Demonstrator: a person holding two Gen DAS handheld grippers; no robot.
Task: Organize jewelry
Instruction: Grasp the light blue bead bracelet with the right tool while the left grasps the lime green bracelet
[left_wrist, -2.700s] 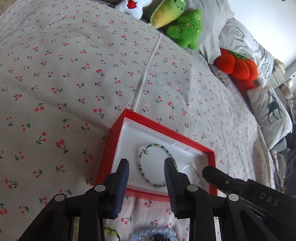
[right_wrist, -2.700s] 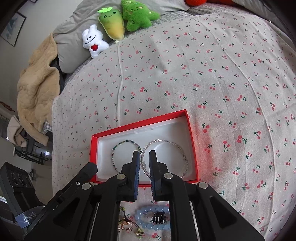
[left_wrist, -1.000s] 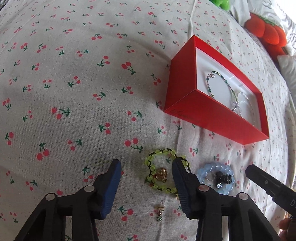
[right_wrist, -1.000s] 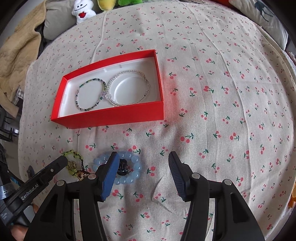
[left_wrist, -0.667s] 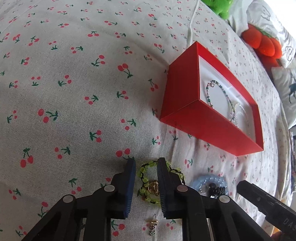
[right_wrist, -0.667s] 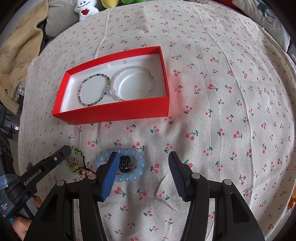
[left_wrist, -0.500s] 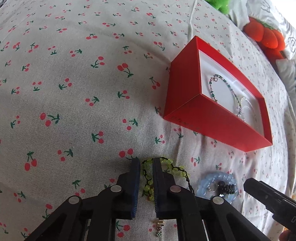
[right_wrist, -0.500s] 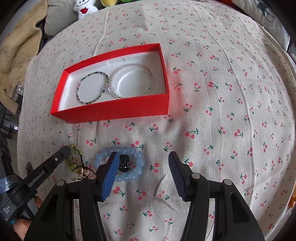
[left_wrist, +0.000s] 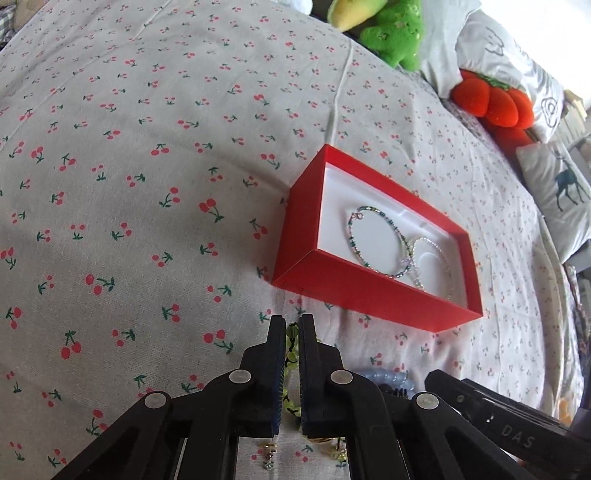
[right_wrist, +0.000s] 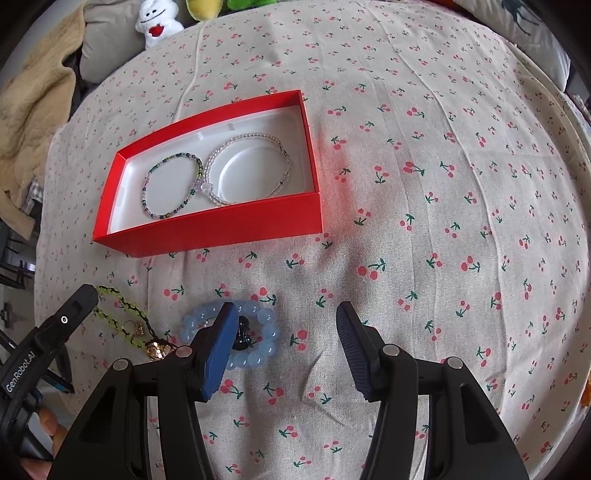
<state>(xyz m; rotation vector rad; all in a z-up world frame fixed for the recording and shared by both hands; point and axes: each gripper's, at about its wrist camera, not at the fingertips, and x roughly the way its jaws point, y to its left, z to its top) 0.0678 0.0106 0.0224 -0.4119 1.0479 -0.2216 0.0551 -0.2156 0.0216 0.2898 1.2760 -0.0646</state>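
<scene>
A red box (left_wrist: 354, 291) with a white liner stands on the cherry-print bedspread and holds a dark beaded bracelet (right_wrist: 171, 184) and a clear beaded bracelet (right_wrist: 251, 168). My left gripper (left_wrist: 291, 325) is shut on a yellow-green beaded bracelet (left_wrist: 291, 341), which stretches from its tip in the right wrist view (right_wrist: 118, 314). My right gripper (right_wrist: 286, 317) is open above the bedspread, its left finger over a light blue beaded bracelet (right_wrist: 266, 336) with a black clip (right_wrist: 242, 338) inside it.
A gold charm (right_wrist: 155, 349) and a small earring (left_wrist: 269, 456) lie near the left gripper. Plush toys (left_wrist: 391, 33) and pillows (left_wrist: 517, 81) line the far edge of the bed. A tan blanket (right_wrist: 33, 99) lies at the left.
My left gripper came down from the box to the yellow-green bracelet, closed on it and lifted its end. My right gripper opened and stays over the blue bracelet.
</scene>
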